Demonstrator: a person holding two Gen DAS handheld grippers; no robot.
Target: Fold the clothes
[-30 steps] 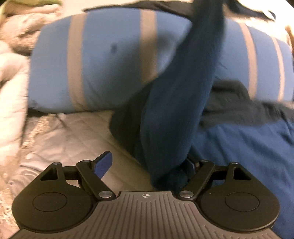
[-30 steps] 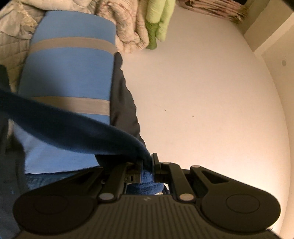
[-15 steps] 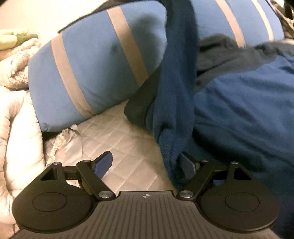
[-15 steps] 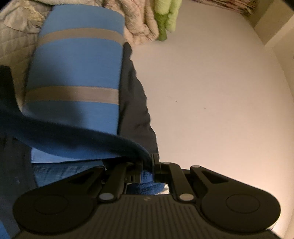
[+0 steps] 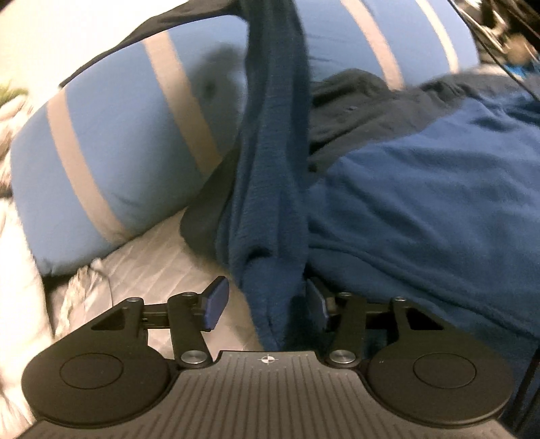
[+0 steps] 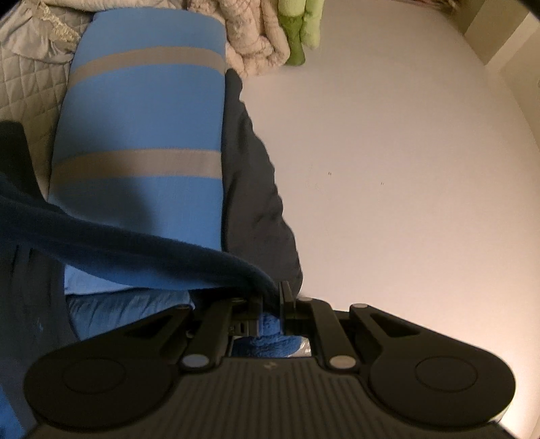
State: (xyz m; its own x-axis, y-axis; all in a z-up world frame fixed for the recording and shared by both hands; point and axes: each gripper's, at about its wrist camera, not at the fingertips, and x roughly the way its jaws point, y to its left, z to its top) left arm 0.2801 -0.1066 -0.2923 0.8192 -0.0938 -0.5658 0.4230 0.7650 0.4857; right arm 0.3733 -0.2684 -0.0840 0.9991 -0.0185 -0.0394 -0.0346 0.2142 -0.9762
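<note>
The dark blue fleece garment (image 5: 422,189) lies spread over the bed, to the right in the left wrist view. One long strip of it rises from between the fingers of the left hand-held gripper (image 5: 266,300) toward the top of that view. In the right wrist view the same fleece strip (image 6: 135,246) runs in from the left edge to the right hand-held gripper (image 6: 275,299).

The left hand-held gripper is spread wide. The fleece strip hangs in the gap, close against the right finger (image 5: 317,300); the left finger's blue pad (image 5: 216,302) stands apart from it. The right hand-held gripper is pressed together and pinches the end of the fleece strip.

A light blue pillow with grey stripes (image 5: 128,141) lies behind the garment, on a pale quilted bed cover (image 5: 158,253). A dark grey garment (image 5: 357,104) lies between the pillow and the fleece. In the right wrist view a beige knit blanket (image 6: 253,44) and a green cloth (image 6: 300,30) lie beyond the pillow, against a plain white wall (image 6: 405,169).
</note>
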